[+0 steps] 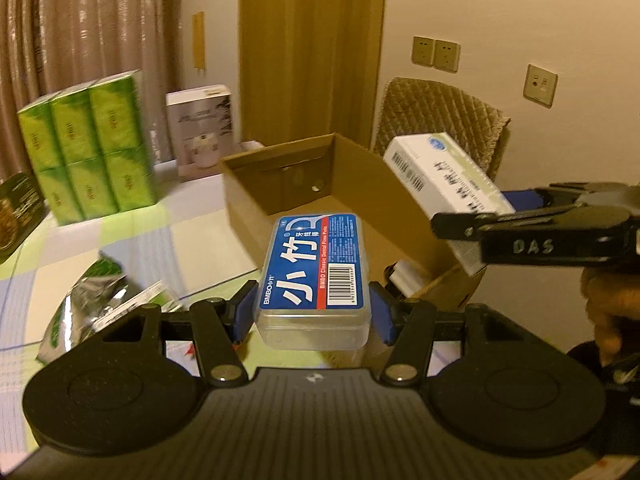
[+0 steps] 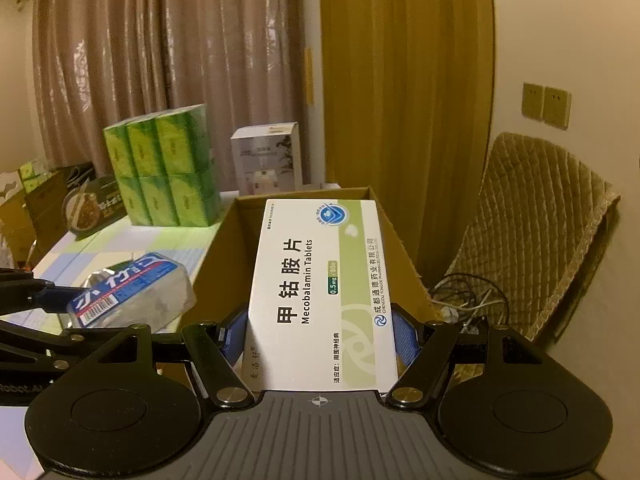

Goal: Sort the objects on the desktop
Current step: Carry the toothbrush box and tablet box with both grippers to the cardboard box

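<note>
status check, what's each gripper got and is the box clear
Left gripper shut on floss case. Right gripper shut on tablet box. Both held near the open cardboard box; nothing seen blocking its opening.

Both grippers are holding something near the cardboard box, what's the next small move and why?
Probably carry the Mecobalamin tablet box forward over the open cardboard box; the right hand-held gripper grips it just short of the rim, and the box looks empty.
</note>
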A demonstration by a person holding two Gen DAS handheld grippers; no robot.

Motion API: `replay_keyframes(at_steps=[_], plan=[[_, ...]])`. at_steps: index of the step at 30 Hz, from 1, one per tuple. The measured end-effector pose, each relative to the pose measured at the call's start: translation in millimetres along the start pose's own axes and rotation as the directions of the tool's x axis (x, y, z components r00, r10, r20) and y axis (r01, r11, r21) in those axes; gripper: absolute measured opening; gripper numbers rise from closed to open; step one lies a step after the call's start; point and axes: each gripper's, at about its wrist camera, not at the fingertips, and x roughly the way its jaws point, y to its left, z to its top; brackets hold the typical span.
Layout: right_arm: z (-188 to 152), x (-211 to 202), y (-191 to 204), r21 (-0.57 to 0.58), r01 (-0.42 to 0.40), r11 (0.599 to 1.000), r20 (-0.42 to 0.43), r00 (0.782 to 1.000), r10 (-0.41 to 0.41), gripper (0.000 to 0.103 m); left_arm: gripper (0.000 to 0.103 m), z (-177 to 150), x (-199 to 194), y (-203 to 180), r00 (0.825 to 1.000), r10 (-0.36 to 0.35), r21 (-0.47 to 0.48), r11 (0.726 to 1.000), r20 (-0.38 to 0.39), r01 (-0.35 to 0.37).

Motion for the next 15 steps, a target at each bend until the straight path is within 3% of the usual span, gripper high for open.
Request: replay_keyframes(at_steps=[15], plan=[[4.2, 21.2, -31.9, 0.061, 0.006, 0.998, -0.001, 1.0, -0.006, 0.068, 0.053, 23.6, 53.3, -23.7, 0.999, -0.036, -0.003, 0.999, -0.02, 0.036]])
